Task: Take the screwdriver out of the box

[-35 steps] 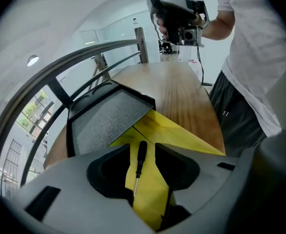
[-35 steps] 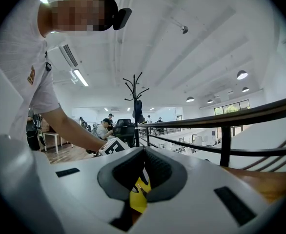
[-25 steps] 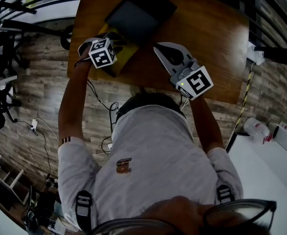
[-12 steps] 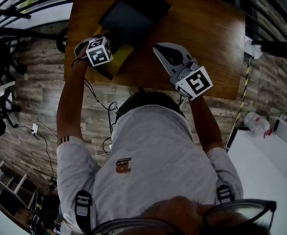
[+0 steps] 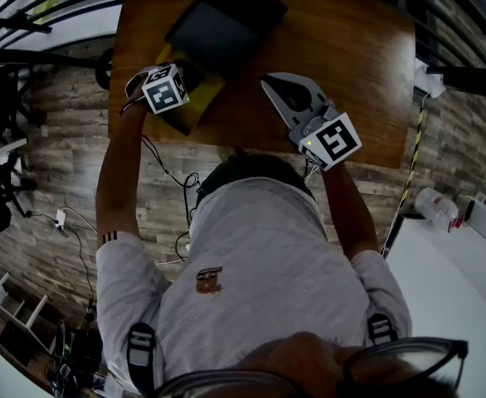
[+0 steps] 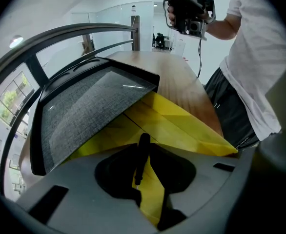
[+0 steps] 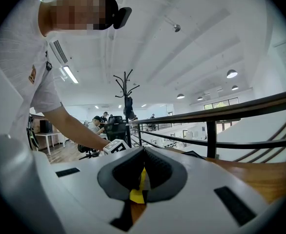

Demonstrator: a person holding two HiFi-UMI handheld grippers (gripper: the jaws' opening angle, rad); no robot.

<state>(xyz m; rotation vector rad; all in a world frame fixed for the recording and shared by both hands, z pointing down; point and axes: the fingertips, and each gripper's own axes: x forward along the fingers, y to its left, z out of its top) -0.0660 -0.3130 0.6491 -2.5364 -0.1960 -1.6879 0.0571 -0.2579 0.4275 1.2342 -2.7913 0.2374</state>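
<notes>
An open box with a yellow inside [image 5: 203, 91] and a raised dark grey lid [image 5: 224, 25] lies at the near left of the wooden table [image 5: 351, 48]. My left gripper [image 5: 182, 80] points steeply down into the box. In the left gripper view the black screwdriver [image 6: 143, 144] stands between the jaws over the yellow lining [image 6: 182, 126]. The left gripper [image 6: 144, 156] is closing, and its pads meet the handle on both sides. My right gripper [image 5: 269, 81] hovers level over the table to the right of the box, shut and holding nothing. A thin slit shows between its pads [image 7: 153, 172].
The grey lid [image 6: 84, 111] leans up at the left of the box. A black railing [image 7: 221, 116] runs past the table's far side. Wood-plank floor [image 5: 52, 123] with cables lies left of the table. The person's body stands at the near edge.
The left gripper's marker cube has shifted slightly left and tilted over the box. The right gripper has stayed almost where it was.
</notes>
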